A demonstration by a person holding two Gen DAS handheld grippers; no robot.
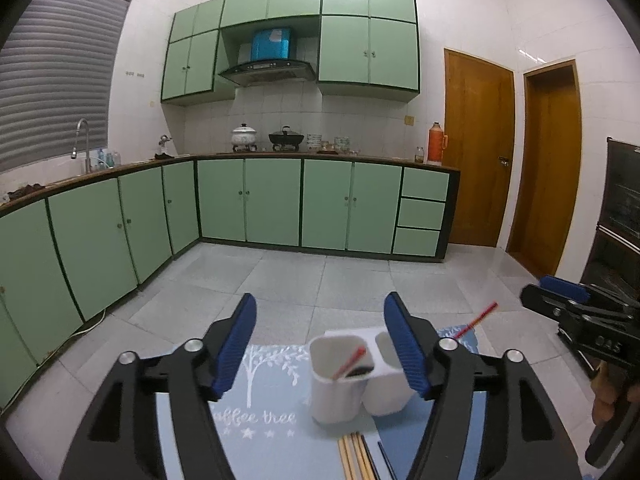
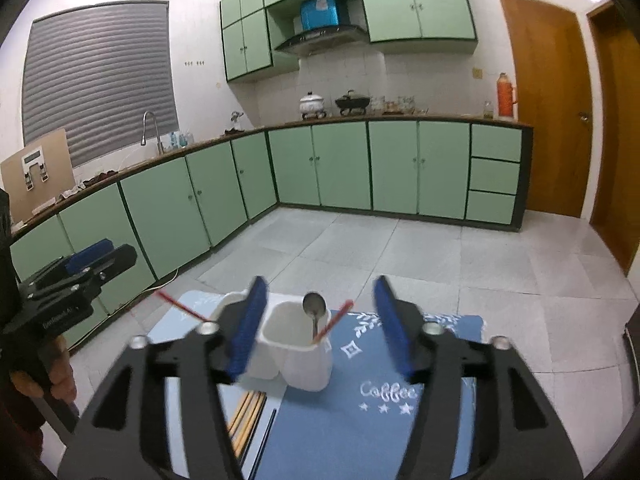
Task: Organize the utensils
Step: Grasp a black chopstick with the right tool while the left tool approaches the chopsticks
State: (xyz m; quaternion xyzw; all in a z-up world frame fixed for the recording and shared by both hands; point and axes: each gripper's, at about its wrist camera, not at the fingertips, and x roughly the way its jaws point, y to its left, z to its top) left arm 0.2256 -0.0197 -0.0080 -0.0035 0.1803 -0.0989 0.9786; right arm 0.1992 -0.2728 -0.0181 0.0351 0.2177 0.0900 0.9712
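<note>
Reaching next, you'd find the chopsticks (image 1: 354, 456) lying lengthwise below the left gripper (image 1: 326, 344), nearer than the right gripper (image 2: 320, 324); both gape wide, empty.

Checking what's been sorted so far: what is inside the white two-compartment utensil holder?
In the white two-compartment plastic utensil holder, one compartment holds a metal spoon and a red chopstick. A second red chopstick leans out of the other compartment. The compartment bottoms are hidden by the walls.

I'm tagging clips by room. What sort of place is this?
A home kitchen: green cabinets under a countertop, a range hood over pots on a stove, and a sink faucet.
</note>
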